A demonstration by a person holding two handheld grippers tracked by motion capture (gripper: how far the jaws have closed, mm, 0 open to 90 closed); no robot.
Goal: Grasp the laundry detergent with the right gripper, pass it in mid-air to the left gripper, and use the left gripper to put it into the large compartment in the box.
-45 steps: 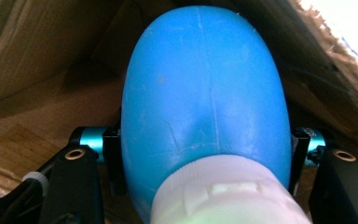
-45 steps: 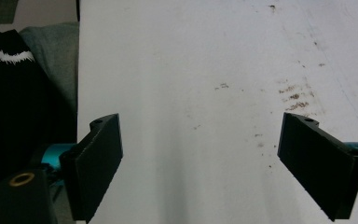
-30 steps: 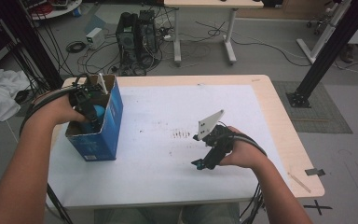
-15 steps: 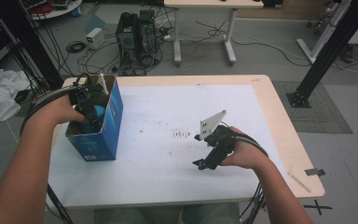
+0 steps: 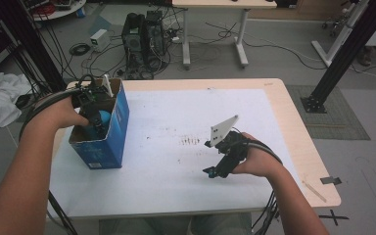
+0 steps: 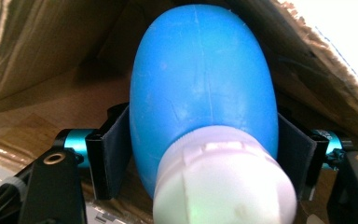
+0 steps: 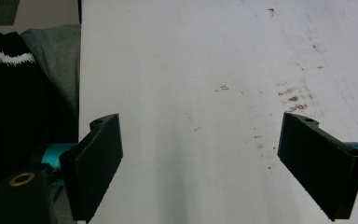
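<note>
A blue rubber bulb [image 6: 205, 84] with a white cap sits inside an open cardboard box with blue sides [image 5: 120, 122] at the table's left. My left gripper [image 6: 200, 149] reaches down into the box [image 6: 37, 56], and its pads touch both flanks of the bulb [image 5: 103, 117]. Its jaws have just been opening with the bulb still between them. My right gripper [image 5: 213, 171] rests low over the white tabletop [image 5: 166, 122] at the right. In the right gripper view its jaws [image 7: 219, 158] stand wide apart with nothing between them.
Small brown specks [image 5: 191, 142] mark the table's middle. Behind the table on the floor are computer towers [image 5: 144, 34], cables and another desk's legs. A white cloth [image 5: 0, 98] lies at the far left, and a black frame post [image 5: 342, 54] stands at the right.
</note>
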